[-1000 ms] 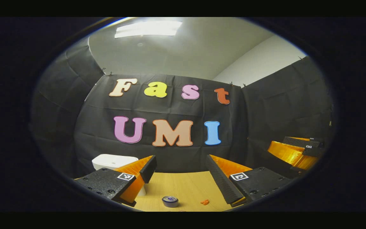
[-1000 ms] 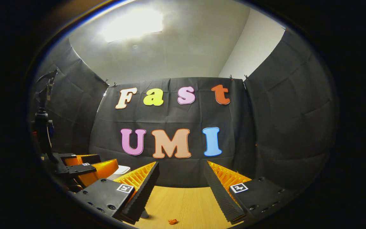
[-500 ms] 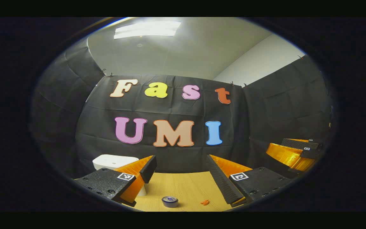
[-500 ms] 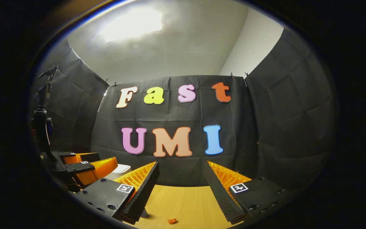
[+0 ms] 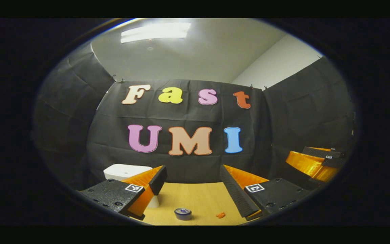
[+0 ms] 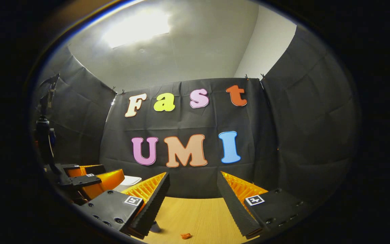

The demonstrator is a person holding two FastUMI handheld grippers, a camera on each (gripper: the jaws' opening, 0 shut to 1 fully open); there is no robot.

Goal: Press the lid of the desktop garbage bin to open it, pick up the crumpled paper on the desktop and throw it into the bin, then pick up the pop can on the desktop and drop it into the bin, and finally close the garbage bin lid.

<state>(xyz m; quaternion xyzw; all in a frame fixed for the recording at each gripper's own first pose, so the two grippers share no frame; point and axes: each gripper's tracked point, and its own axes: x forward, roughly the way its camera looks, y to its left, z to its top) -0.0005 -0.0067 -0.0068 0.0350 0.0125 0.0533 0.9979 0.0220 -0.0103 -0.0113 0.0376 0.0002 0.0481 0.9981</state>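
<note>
Wooden desktop (image 5: 201, 200), boxy white bin (image 5: 125, 171), round can (image 5: 182, 214)

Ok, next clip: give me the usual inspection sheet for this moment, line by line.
Surface: light wooden desktop, bare between the items.
Bin: white desktop garbage bin at the far left, lid down, partly behind the left gripper's finger.
Pop can: upright on the desktop, near edge, untouched.
Crumpled paper: small orange scrap to the right of the can, apart from it.
Clutter: nothing seen.
Left gripper: open, raised above the desktop, holding nothing.
Right gripper: open, raised above the desktop, holding nothing.
Cables: nothing seen.
Surroundings: black cloth wall, ceiling light, dark stand at the left in the right gripper view.
</note>
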